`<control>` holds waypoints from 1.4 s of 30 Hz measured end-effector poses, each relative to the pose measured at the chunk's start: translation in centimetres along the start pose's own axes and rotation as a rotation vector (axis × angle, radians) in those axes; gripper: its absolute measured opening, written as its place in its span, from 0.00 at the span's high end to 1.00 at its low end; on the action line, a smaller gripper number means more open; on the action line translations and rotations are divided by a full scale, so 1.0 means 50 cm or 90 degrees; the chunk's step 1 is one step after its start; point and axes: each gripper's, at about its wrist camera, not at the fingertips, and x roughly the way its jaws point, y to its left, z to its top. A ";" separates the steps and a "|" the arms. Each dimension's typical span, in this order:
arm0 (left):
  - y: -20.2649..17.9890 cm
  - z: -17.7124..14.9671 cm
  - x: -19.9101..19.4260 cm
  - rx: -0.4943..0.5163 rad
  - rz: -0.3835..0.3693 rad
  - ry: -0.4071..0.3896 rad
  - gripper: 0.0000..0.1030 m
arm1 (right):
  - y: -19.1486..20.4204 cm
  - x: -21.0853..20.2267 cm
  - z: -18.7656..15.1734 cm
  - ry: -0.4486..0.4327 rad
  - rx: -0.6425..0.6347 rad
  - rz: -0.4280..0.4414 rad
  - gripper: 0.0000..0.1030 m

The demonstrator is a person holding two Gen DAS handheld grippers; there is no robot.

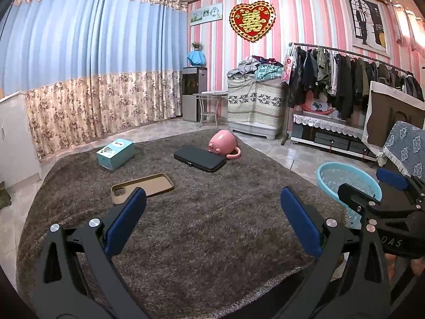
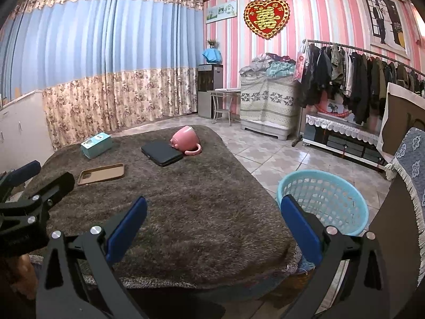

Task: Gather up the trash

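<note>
On a brown shaggy rug (image 1: 202, 223) (image 2: 186, 207) lie a teal box (image 1: 115, 154) (image 2: 96, 144), a tan phone case (image 1: 142, 187) (image 2: 101, 173), a black case (image 1: 199, 158) (image 2: 162, 152) and a tipped pink mug (image 1: 224, 142) (image 2: 186, 138). A light blue mesh basket (image 1: 342, 178) (image 2: 322, 199) stands on the floor at the rug's right edge. My left gripper (image 1: 212, 199) is open and empty above the rug's near part. My right gripper (image 2: 213, 207) is open and empty, its right finger in front of the basket. Each gripper shows at the edge of the other's view.
A curtain (image 1: 79, 79) covers the left wall. A water dispenser (image 1: 192, 93), a covered cabinet (image 1: 255, 103), a clothes rack (image 1: 345, 74) and a low shelf (image 1: 326, 133) line the far wall. A covered chair (image 1: 403, 148) stands at the right. Tiled floor (image 2: 265, 156) surrounds the rug.
</note>
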 end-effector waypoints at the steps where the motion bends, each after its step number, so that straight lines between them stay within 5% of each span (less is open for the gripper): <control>1: 0.001 0.000 0.000 -0.001 -0.001 0.001 0.05 | 0.001 0.000 0.000 0.000 -0.001 0.000 0.04; 42: -0.004 -0.006 0.002 -0.019 0.005 -0.001 0.05 | 0.008 -0.002 -0.001 -0.014 -0.010 0.000 0.04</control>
